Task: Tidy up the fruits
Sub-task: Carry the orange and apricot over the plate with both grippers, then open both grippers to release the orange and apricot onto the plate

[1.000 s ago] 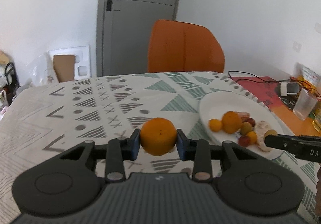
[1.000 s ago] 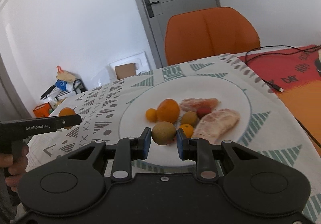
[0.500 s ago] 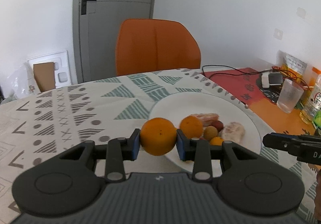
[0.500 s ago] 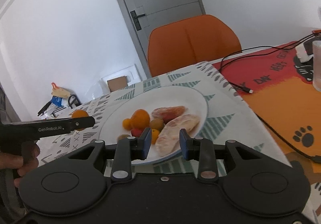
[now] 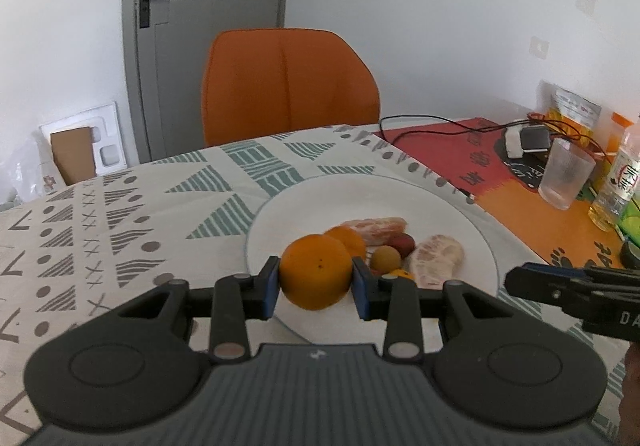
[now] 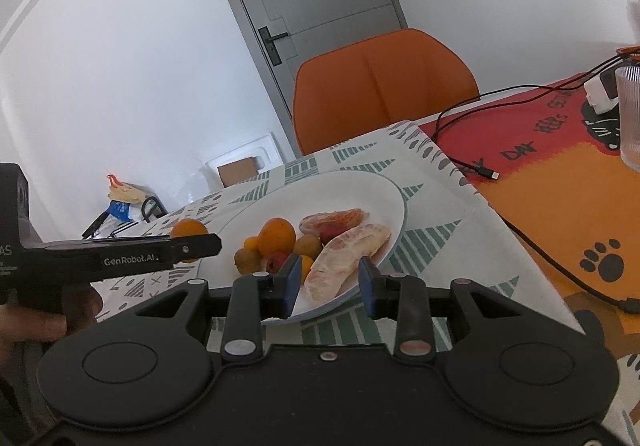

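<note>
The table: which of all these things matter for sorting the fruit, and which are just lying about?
Part of the job:
white plate
orange clamped in the left gripper
peeled citrus segment
small fruits on the plate

Just lying about:
glass
black cable
bottle
orange chair

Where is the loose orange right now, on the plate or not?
Not on it: the orange is clamped in the left tool, over the near-left rim of the white plate, just short of the fruit pile.
</note>
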{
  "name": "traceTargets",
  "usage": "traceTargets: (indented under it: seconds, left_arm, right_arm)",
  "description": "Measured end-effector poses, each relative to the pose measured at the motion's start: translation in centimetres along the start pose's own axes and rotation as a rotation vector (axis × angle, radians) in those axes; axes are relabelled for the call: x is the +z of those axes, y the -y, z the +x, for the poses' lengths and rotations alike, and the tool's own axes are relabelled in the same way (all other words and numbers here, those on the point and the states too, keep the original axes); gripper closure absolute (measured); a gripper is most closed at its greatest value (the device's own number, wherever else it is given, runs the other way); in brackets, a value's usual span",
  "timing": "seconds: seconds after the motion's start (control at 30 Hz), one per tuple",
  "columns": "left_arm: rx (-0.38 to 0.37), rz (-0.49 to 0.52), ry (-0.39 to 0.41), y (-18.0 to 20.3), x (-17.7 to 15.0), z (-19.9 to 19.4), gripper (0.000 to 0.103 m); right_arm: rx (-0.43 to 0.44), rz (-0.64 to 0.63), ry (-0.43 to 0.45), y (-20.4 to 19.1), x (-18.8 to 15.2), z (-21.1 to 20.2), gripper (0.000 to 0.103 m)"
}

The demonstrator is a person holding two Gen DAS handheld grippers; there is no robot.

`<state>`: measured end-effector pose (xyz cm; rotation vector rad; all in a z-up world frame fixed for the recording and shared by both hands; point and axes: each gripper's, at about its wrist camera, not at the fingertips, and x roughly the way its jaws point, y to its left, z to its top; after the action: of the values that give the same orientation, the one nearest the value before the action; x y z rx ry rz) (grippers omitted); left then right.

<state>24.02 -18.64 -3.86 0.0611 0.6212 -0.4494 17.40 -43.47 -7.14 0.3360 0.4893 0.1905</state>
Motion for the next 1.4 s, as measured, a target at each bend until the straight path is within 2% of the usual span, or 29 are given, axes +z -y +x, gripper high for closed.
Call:
traceTargets:
  seconds: [0.07, 0.3, 0.43, 0.63, 0.7, 0.77, 0.83, 1.0, 1.23, 1.4]
  left_arm:
    - [-0.01, 0.002, -0.021, 0.4, 0.0, 0.2, 0.067]
    - [0.015, -0.022, 0.001, 0.2, 0.2, -1.5, 0.062]
    - [0.042, -0.037, 0.004, -0.3, -0.2, -3.0, 0.055]
    - [0.085, -0.046, 0.02, -1.0, -0.8, -5.4, 0.039]
    - [0.093, -0.058, 0.027, -1.2, -0.9, -6.3, 0.035]
    - [0.101, -0.077, 0.038, -1.5, -1.1, -7.2, 0.024]
    - [0.113, -0.097, 0.059, -1.8, -1.3, -8.3, 0.019]
    - [0.124, -0.16, 0.076, -2.9, -1.6, -11.0, 0.01]
    - [0.18, -0.163, 0.094, -3.6, -1.8, -14.5, 0.0]
    - [0.19, -0.166, 0.087, -4.1, -2.3, -16.3, 0.0]
  right_arm:
    - [-0.001, 0.0, 0.001, -0.1, 0.0, -0.1, 0.069]
    - [0.016, -0.015, 0.004, -0.6, 0.0, -0.6, 0.058]
    - [0.025, -0.017, -0.005, -1.2, -0.2, -0.8, 0.051]
    - [0.028, -0.028, -0.006, -2.1, -0.3, -1.7, 0.04]
    - [0.029, -0.035, -0.002, -2.3, -0.3, -2.1, 0.034]
    - [0.032, -0.044, 0.004, -2.7, -0.1, -2.7, 0.026]
    - [0.034, -0.057, 0.015, -3.2, 0.0, -3.4, 0.015]
    - [0.037, -0.059, 0.043, -4.0, 0.5, -5.1, 0.002]
    - [0.077, -0.066, 0.037, -5.0, 0.9, -6.9, 0.0]
    - [0.084, -0.085, 0.029, -5.7, 1.0, -7.8, 0.0]
